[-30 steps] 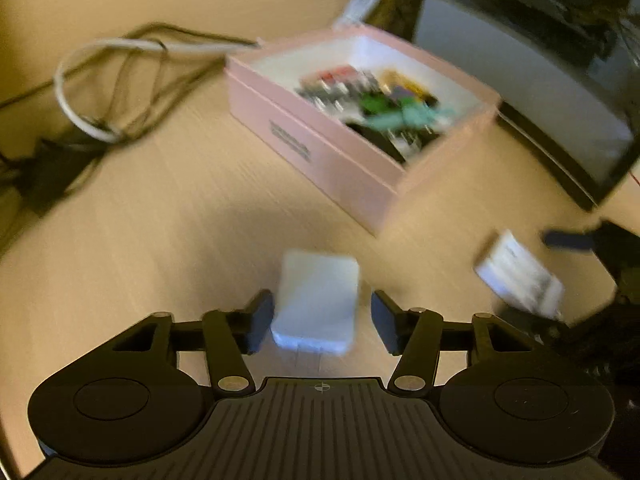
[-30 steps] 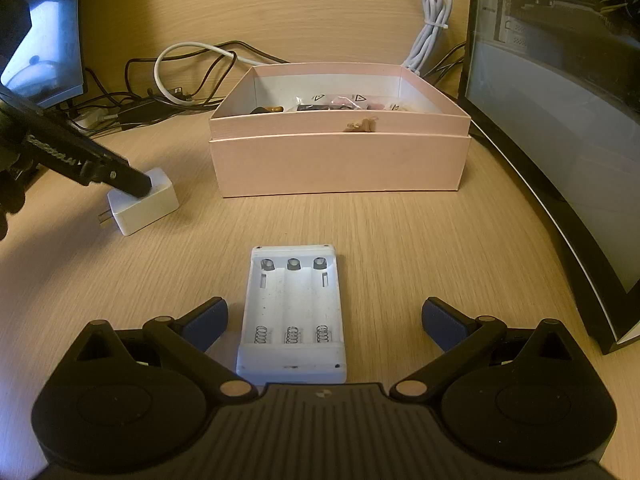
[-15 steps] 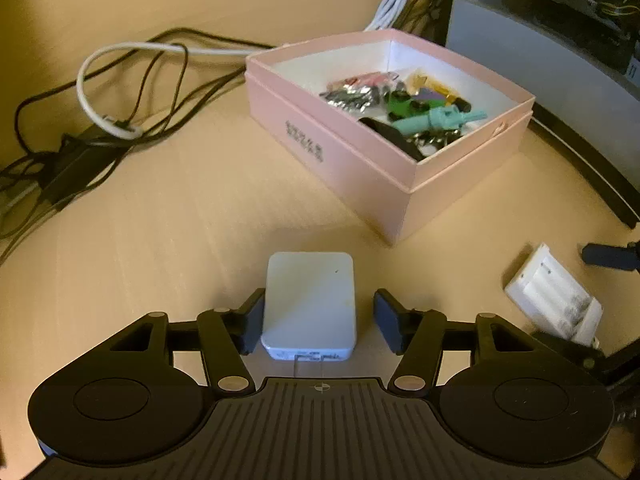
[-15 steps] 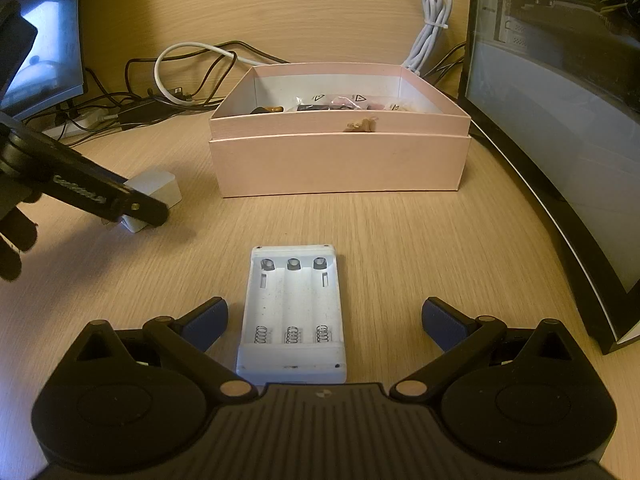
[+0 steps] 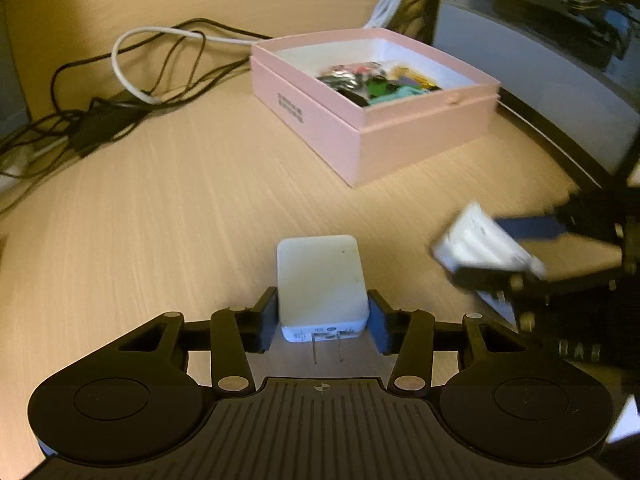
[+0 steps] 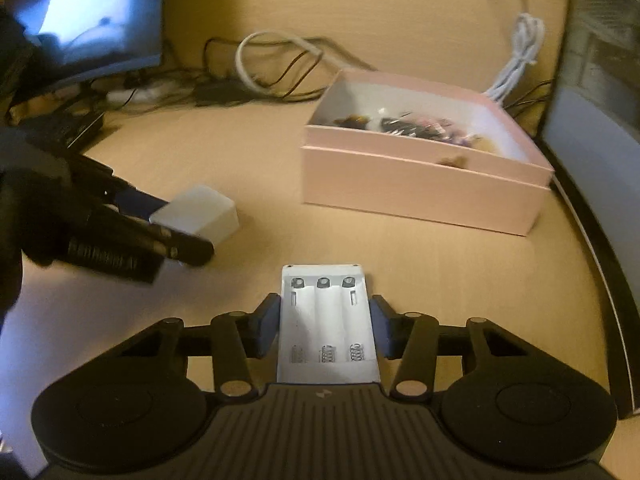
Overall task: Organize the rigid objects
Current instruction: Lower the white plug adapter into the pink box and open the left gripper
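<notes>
Left wrist view: the left hand-held gripper point(image 5: 322, 320) is closing on the white plug adapter point(image 5: 321, 280), prongs facing the camera. The right hand-held gripper point(image 6: 325, 324) is closing across the battery holder point(image 6: 327, 328), its long axis along the fingers. The pink box point(image 6: 420, 188) lies ahead (right hand nearer) on the tabletop point(image 5: 180, 220).

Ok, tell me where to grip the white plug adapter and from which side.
Grip the white plug adapter across its two flat side faces, coming from the prong end. Those faces are parallel and fit between the left gripper pads, whose jaws are closing there, leaving the prongs clear.
</notes>
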{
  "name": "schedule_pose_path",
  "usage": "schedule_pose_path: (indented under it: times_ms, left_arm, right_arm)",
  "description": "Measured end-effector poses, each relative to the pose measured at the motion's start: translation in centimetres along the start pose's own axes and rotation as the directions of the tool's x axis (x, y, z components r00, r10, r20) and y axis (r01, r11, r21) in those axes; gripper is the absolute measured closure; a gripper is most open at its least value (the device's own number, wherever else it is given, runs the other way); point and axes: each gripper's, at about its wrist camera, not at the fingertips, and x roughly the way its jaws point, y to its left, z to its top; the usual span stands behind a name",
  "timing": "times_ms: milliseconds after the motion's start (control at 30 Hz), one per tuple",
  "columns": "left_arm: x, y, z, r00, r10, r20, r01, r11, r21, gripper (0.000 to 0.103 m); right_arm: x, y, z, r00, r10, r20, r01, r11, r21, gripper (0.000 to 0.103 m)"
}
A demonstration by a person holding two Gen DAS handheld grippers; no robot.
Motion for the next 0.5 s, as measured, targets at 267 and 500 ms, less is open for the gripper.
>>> schedule_pose_path:
  times_ms: [267,500]
  left_arm:
    - [-3.7,-2.8,-2.3,0.989,-0.141,-0.037,0.142,0.99,0.024,0.053]
    - [-6.3,-4.5,1.6,0.985,-0.159,0.073,0.156,0.987,0.048,0.053]
  right_arm:
    - [-5.9,-1.8,0.6,0.997,-0.008,0.076,0.009,1.0,-0.008,0.055]
    - [-10.0,-4.4,0.1,0.989,-0.056,0.137,0.053,0.998,0.026,0.055]
